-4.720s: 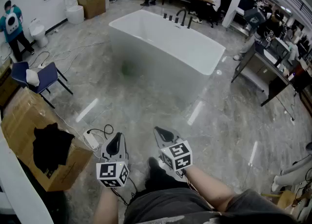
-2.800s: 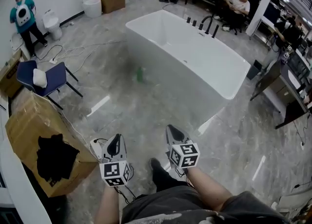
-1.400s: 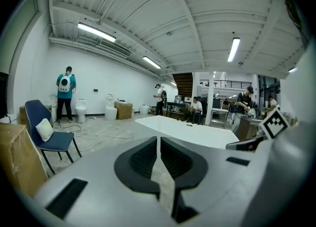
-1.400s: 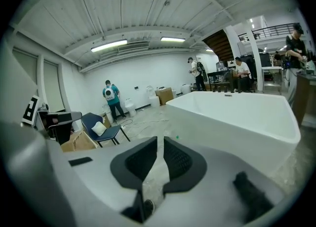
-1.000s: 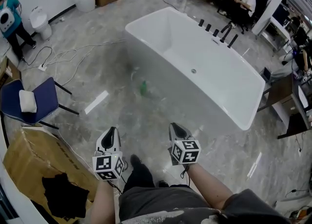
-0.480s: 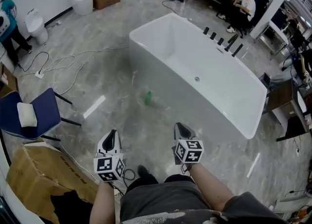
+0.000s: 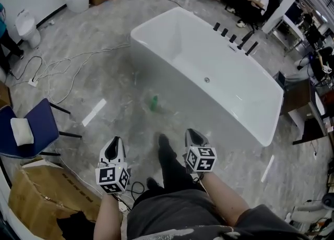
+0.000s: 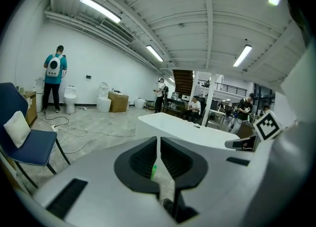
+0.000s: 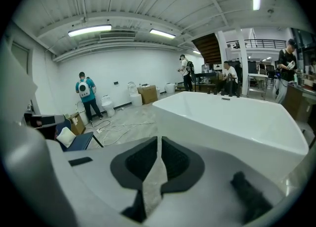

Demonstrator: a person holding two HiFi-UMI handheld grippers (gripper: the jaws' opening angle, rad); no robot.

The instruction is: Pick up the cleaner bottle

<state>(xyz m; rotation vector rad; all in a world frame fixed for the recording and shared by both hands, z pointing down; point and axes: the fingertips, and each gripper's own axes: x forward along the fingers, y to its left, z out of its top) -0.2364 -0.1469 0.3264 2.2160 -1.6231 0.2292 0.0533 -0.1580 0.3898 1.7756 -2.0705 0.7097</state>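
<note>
Two grippers are held low in front of us, the left gripper (image 7: 116, 141) and the right gripper (image 7: 191, 132), each with its fingers (image 8: 140, 159) pressed together and holding nothing. We see the green cleaner bottle (image 7: 154, 103) on the floor (image 7: 104, 72) ahead, well apart from both grippers and roughly between the lines they point along. In the left gripper view it shows as a green sliver through the slit between the closed fingers. The floor is grey and marbled, with loose cables (image 7: 68, 61) across it. A white bathtub (image 7: 224, 72) stands just beyond the bottle, and a blue chair (image 7: 31, 129) and a cardboard box (image 7: 42, 197) are off to our left
</note>
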